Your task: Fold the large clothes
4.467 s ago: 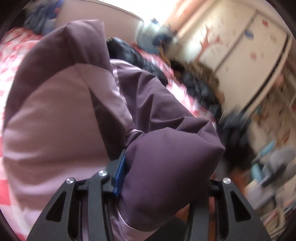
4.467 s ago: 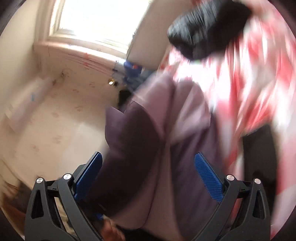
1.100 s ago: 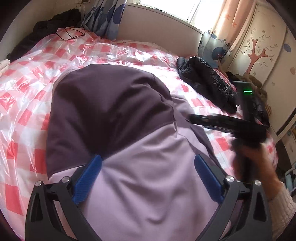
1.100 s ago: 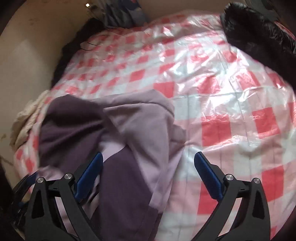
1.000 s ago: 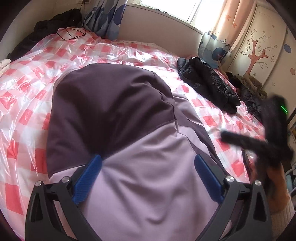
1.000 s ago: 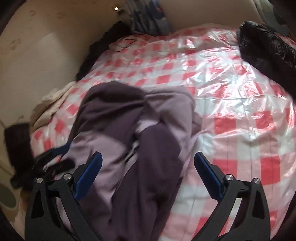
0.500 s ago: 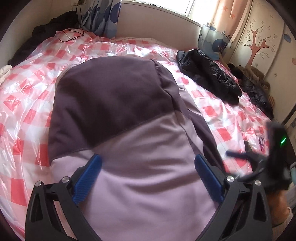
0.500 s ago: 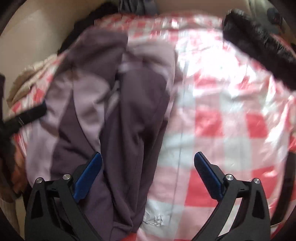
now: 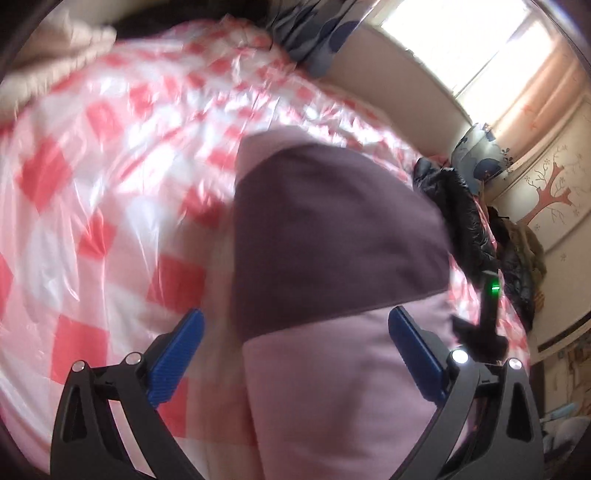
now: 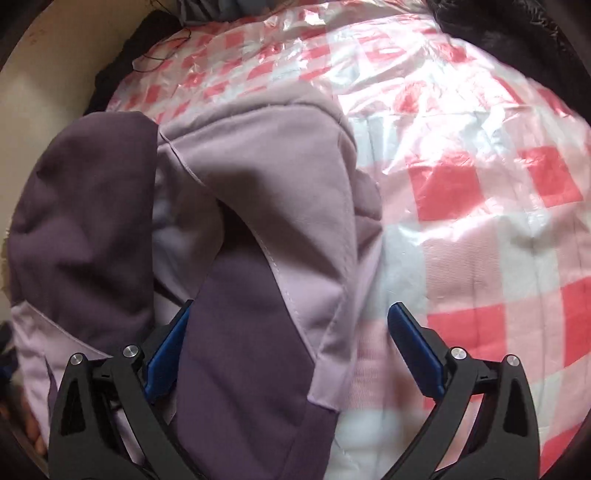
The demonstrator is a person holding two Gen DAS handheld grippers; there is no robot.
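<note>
A purple and lilac garment (image 9: pixel 332 280) lies in a folded heap on the red-and-white checked bed cover (image 9: pixel 92 184). My left gripper (image 9: pixel 295 347) is open, its blue pads either side of the garment's near lilac part. In the right wrist view the same garment (image 10: pixel 236 229) lies at the left, its lilac sleeve over a dark purple panel. My right gripper (image 10: pixel 288 343) is open and empty, low over the sleeve's edge. The right gripper's body (image 9: pixel 487 321), with a green light, shows at the right of the left wrist view.
A black puffy jacket (image 9: pixel 458 206) lies at the bed's far right; its edge shows in the right wrist view (image 10: pixel 498 26). A beige cloth (image 9: pixel 48 48) is at the far left. Blue curtains (image 9: pixel 314 33), a window and a wardrobe with a tree picture (image 9: pixel 546 192) stand beyond the bed.
The left gripper has swung left, so the garment now sits to the right in its view. The right gripper has moved in closer over the garment's sleeve. Both stay open.
</note>
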